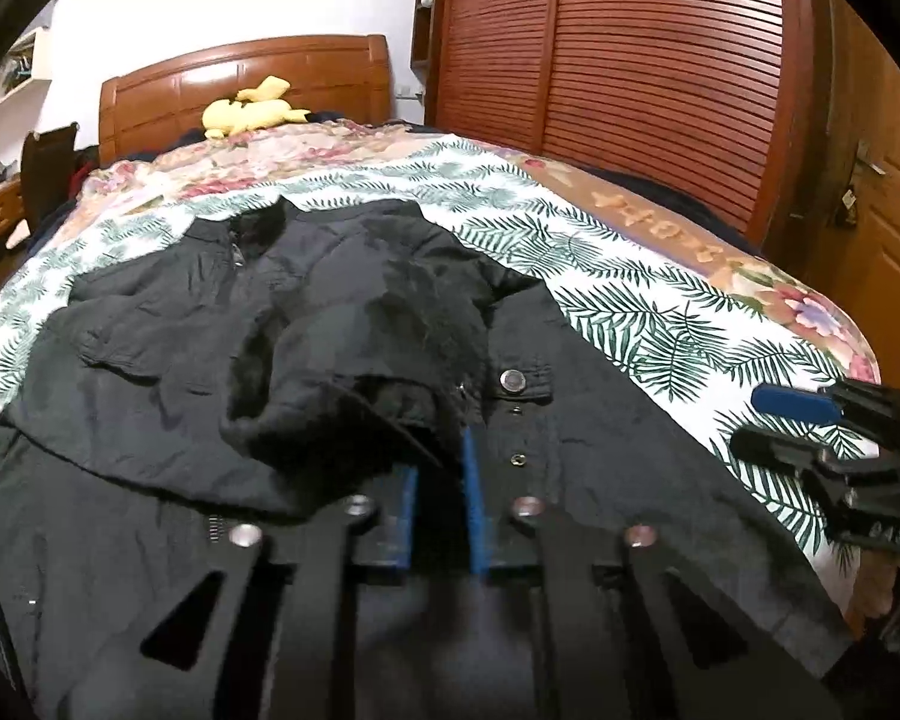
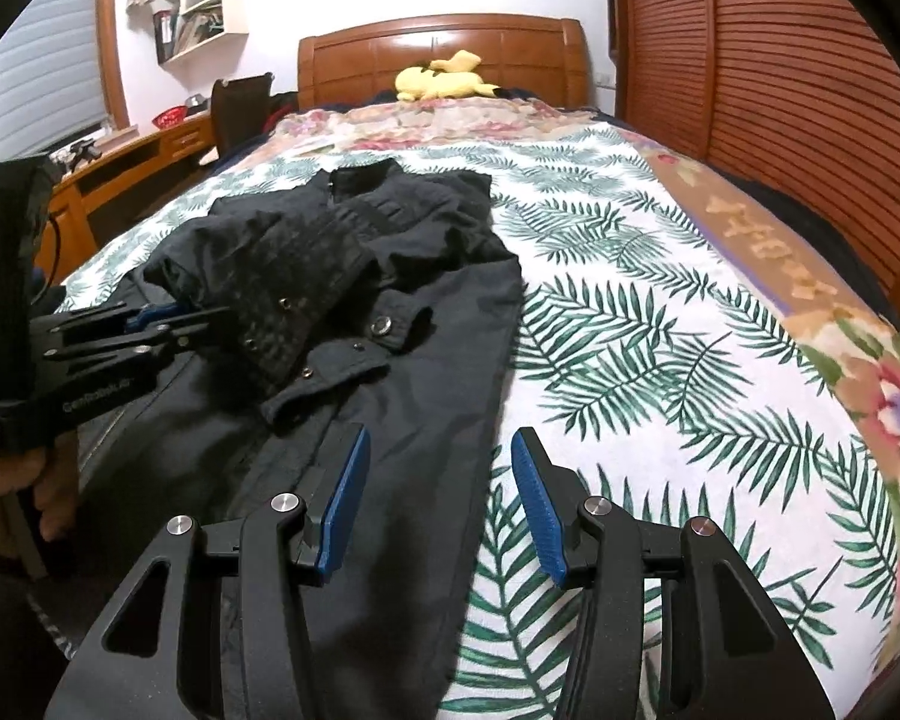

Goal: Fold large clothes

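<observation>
A large black jacket lies spread on the bed, its top half bunched over the snap-button placket. In the left wrist view my left gripper is shut on a dark fold of the jacket near the placket, and the cloth hides its left fingertip. The right wrist view shows that gripper at the far left, tips buried in the bunched jacket. My right gripper stands open over the jacket's right edge, one blue pad above cloth, the other above the bedspread. It also shows as the right gripper.
The palm-leaf bedspread covers the bed, with a floral blanket and a yellow plush toy by the wooden headboard. Louvred wardrobe doors stand along the right. A desk and a person's hand are on the left.
</observation>
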The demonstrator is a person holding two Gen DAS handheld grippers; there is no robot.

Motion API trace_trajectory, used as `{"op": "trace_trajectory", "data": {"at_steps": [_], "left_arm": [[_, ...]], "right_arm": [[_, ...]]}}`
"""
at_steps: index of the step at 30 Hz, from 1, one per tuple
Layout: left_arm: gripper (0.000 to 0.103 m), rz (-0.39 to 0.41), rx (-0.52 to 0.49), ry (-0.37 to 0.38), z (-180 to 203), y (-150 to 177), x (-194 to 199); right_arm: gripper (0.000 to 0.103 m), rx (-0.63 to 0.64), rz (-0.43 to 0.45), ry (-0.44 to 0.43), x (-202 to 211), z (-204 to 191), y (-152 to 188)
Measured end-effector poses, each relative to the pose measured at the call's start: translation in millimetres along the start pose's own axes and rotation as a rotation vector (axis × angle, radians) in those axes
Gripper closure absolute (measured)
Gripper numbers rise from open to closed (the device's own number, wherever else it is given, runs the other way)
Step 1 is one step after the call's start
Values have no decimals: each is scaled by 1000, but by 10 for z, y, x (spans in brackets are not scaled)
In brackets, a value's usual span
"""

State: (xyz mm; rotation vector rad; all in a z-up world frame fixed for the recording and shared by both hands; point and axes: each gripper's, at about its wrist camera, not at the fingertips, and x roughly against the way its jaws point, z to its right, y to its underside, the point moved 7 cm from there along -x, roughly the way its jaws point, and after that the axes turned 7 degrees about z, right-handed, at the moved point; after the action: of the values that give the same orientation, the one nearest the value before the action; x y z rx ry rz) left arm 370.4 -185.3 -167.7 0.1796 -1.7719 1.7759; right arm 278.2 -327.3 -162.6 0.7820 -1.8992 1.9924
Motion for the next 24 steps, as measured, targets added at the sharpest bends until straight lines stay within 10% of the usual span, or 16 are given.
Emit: {"op": "trace_trajectory", "data": {"at_steps": [13, 24], "left_arm": [[100, -70, -102, 34, -204, -109, 657], [100, -152, -177, -106, -879, -101, 937]], "right_arm": [[53, -10, 91, -13, -115, -347, -525], [53, -13, 77, -21, -463, -603, -653]]}}
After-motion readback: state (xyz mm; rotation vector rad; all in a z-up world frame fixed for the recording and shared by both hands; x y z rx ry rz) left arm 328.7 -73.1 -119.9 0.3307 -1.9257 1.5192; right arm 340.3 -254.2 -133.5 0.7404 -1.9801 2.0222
